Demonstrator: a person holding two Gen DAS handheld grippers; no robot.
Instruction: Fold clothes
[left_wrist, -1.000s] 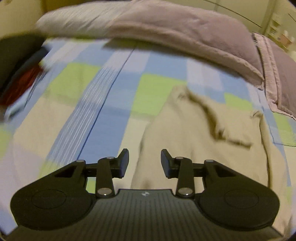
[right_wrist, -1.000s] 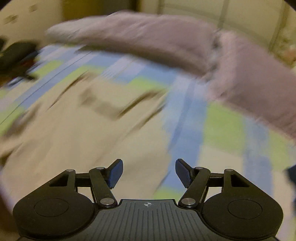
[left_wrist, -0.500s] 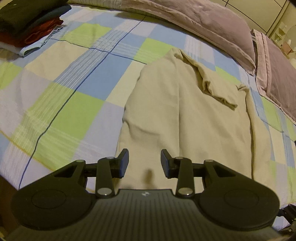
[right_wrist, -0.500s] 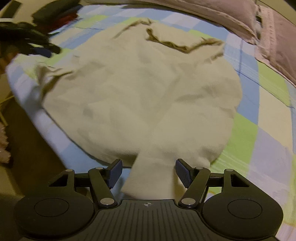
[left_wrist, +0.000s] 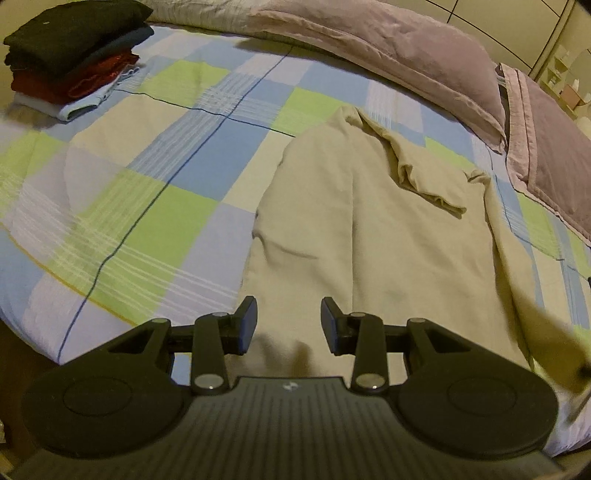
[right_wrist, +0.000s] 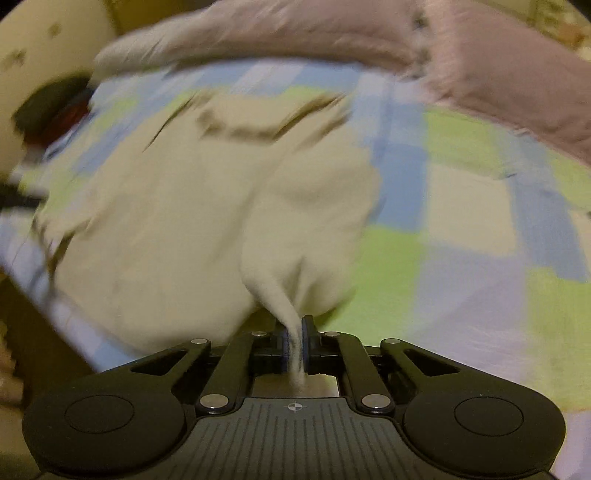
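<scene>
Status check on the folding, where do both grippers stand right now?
Right gripper shut on beige garment's corner. Left gripper open, over its near edge, holding nothing. Garment spread on checked bedspread. Folded stack far left, out of the way.

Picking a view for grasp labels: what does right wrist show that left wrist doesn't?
Right wrist only: the right hand-held gripper shut on a pinched strip of the beige garment; the frame is motion-blurred.

Left wrist only: the left hand-held gripper open, holding nothing, above the garment's near edge; a sharp view of the folded clothes stack.

Both: the beige garment on the checked bedsheet, purple pillows behind; the stack is only a dark blur in the right wrist view.
</scene>
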